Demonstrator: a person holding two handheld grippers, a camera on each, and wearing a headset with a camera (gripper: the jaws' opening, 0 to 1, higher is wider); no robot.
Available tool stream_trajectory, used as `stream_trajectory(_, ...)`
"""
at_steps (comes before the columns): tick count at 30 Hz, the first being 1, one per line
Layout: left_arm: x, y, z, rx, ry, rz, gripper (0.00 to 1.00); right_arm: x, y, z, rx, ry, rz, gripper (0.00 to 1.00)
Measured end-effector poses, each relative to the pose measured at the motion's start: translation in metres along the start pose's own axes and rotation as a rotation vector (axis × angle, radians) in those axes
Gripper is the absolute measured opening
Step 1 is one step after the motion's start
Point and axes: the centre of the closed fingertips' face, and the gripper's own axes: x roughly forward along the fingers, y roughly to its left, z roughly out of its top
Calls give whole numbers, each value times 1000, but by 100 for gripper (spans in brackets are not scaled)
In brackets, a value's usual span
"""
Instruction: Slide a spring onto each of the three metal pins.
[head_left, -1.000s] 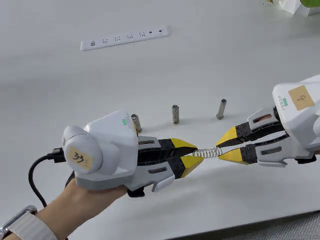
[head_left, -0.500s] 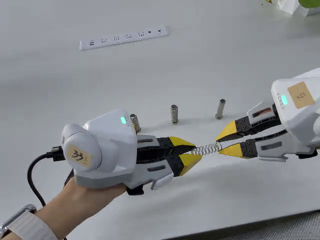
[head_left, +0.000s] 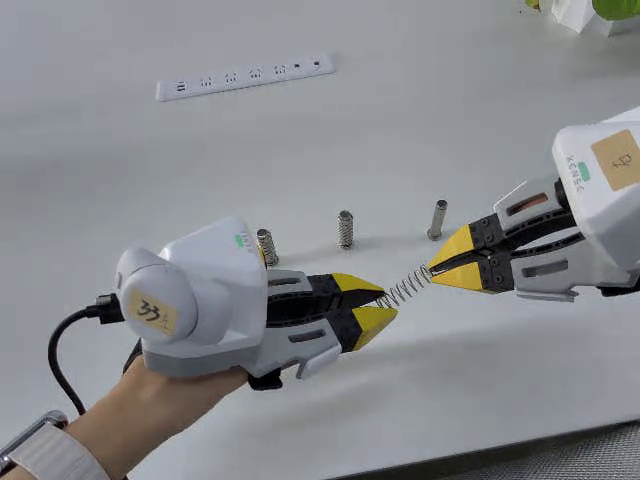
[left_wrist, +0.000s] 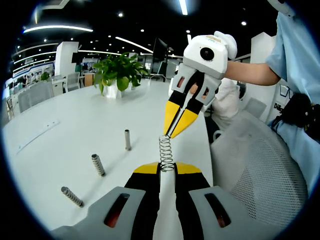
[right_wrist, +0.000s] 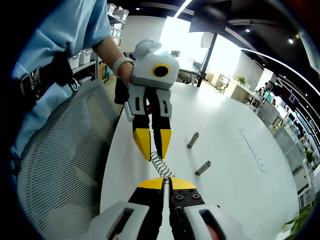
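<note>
- Nearest of all, well short of the bare pin (head_left: 438, 219) and off to its left, the left tongs (head_left: 385, 301) are seen narrowed onto the near end of the spring (head_left: 406, 286).
- The spring is carried in the air in front of the bare pin, clear of the bench (head_left: 480, 400). Its long axis is laid nearly flat, slanting up towards the pin.
- The spring's far end is clamped by the right tongs (head_left: 434, 272), drawn tight together. Their tips are found just in front of the bare pin, so this is the nearer pair.
- The bare pin itself is stood upright on the bench with no coil on it, the last of the three to be filled.
- The coming move is judged to turn on this: the spring's axis is lying across the pin's upright axis, so the spring will have to be tipped on end, one end freed, and brought over the pin's top.
- In the same row, left of the bare pin, a middle pin (head_left: 346, 229) and a left pin (head_left: 266, 246) are already sleeved with coils.
- Far beyond the bare pin and to its left, a power strip (head_left: 245, 76) is laid flat.
</note>
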Motion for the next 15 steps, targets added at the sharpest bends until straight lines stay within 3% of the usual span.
stream_trajectory(15, 2, 2, 0, 6, 2, 15, 7, -6, -1, 23, -19, -20, -3, 0)
